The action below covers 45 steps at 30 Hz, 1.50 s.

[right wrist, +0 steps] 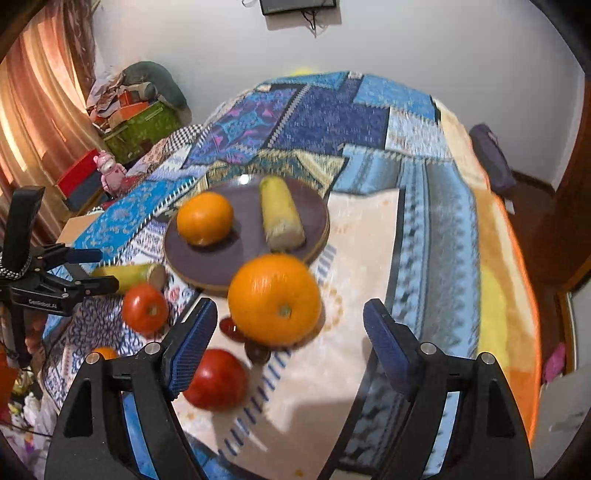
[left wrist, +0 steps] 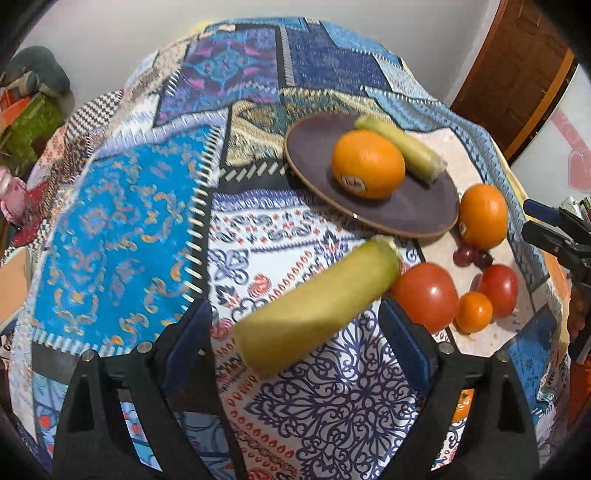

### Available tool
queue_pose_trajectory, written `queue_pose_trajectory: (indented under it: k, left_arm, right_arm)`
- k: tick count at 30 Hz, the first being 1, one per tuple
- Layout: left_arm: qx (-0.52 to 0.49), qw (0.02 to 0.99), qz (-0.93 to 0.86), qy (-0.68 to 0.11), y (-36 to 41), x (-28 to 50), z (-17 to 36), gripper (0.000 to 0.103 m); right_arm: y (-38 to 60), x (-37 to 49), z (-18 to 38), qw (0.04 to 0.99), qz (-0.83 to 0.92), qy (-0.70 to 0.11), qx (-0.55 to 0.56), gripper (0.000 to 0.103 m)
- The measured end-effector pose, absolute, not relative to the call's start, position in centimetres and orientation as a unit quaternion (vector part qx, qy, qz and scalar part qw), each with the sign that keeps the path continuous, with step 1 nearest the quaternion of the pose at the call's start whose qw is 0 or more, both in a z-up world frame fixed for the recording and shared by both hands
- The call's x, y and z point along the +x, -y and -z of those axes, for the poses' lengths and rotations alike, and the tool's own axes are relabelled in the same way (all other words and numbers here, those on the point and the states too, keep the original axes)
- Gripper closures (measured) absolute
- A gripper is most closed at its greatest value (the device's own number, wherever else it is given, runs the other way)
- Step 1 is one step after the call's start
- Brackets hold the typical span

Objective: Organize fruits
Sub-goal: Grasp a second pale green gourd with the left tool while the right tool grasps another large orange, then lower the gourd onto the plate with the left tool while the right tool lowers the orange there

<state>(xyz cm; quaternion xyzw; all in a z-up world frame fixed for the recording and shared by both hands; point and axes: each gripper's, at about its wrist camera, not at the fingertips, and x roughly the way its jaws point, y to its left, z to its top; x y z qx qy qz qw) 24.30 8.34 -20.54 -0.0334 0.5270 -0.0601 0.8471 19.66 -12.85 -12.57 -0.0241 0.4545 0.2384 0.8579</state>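
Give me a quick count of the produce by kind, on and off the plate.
Large oranges: 2, one on the plate at, one beside it at
Small orange: 1
Tomatoes: 2
Yellow-green cylinders: 2
Dark grapes: 2
Total: 9

White walls (right wrist: 424,40), orange curtain (right wrist: 33,110) glowing with light at left, patchwork bedspread (right wrist: 332,122), cluttered boxes (right wrist: 144,125) in the corner, wooden door (left wrist: 517,74), dark wall-mounted device (right wrist: 297,5)
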Motion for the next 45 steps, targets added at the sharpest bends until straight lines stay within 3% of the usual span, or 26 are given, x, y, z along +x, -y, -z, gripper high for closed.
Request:
queue_pose_trajectory:
  k: [12,15,17,25,27,37,40,45]
  left_arm:
    - [-0.018,0.847,0.069,-0.527,-6.8,25.5,22.3,0.012]
    - [-0.012,0.851,0.069,-0.521,-6.8,25.0,22.1,0.020]
    - [-0.010,0.853,0.069,-0.517,-6.9,24.5,21.9,0.025]
    - [-0.038,0.852,0.073,-0.518,-7.4,21.3,21.2,0.060]
    - [-0.044,0.846,0.077,-0.526,-7.1,20.6,21.3,0.062]
    - [-0.058,0.851,0.067,-0.518,-7.9,20.5,18.6,0.059]
    - [-0.056,0.846,0.079,-0.524,-7.7,22.4,19.0,0.052]
    - [-0.060,0.828,0.095,-0.549,-6.6,25.1,20.9,0.052]
  right_arm:
    - [11.0,21.3,15.8,0.843,-0.234,-0.484,-0.010,0.024]
    - [10.8,21.5,16.6,0.839,-0.236,-0.491,-0.001,0.025]
    - [10.8,21.5,16.8,0.836,-0.240,-0.494,0.007,0.035]
    - [11.7,20.0,15.7,0.845,-0.231,-0.483,0.017,0.037]
    - [12.2,19.4,15.2,0.849,-0.228,-0.477,0.017,0.037]
    - [14.3,16.8,13.6,0.855,-0.219,-0.470,0.021,0.037]
    - [14.6,16.6,13.5,0.855,-0.218,-0.470,0.027,0.037]
    - [14.7,16.5,13.6,0.853,-0.221,-0.472,0.040,0.037]
